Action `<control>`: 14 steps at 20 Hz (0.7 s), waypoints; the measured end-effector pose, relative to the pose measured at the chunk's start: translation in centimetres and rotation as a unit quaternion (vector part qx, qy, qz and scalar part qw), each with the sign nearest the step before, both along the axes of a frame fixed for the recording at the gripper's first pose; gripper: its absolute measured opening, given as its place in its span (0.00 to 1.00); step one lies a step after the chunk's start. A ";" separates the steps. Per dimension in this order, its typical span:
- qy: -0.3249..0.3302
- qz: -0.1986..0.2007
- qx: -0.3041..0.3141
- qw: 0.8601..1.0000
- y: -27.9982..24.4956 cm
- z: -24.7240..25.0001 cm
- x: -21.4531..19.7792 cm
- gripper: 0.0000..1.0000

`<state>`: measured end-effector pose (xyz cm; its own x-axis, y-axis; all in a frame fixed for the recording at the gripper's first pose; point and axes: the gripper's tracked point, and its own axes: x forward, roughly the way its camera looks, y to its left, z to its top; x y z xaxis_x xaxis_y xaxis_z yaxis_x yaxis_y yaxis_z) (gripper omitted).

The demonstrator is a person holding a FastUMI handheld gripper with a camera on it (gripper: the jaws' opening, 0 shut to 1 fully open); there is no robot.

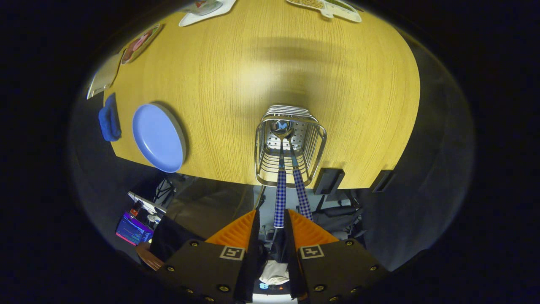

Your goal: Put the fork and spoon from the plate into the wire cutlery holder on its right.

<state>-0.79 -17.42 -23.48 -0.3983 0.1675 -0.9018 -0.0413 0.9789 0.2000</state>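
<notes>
The gripper (272, 219) pinched the spoon (280, 198) handle above the holder (290, 145); best lowered straight beside the fork (300, 190), then released.

A recording booth rather than a home, wood-grain table (261, 63) staged with a blue plate (158, 137) and wire cutlery holder (290, 145), lit monitor (133, 230) glowing below, tripod legs (162, 192) beside it

Wooden worktop (236, 63): wire cutlery holder (290, 145) just ahead of the hand-held gripper (272, 219); blue plate (158, 137) and blue cloth (109, 118) to its left.
</notes>
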 end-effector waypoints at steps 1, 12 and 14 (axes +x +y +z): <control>-0.021 0.003 -0.006 1.000 -0.1 0.4 0.0 0.33; -0.316 -0.015 -0.013 0.949 5.3 5.5 -2.0 0.33; -0.363 -0.024 -0.028 0.931 5.9 6.2 -2.1 0.33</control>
<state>-2.90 -11.51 -17.30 0.3272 0.1133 -0.9381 -0.1013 0.9913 0.0844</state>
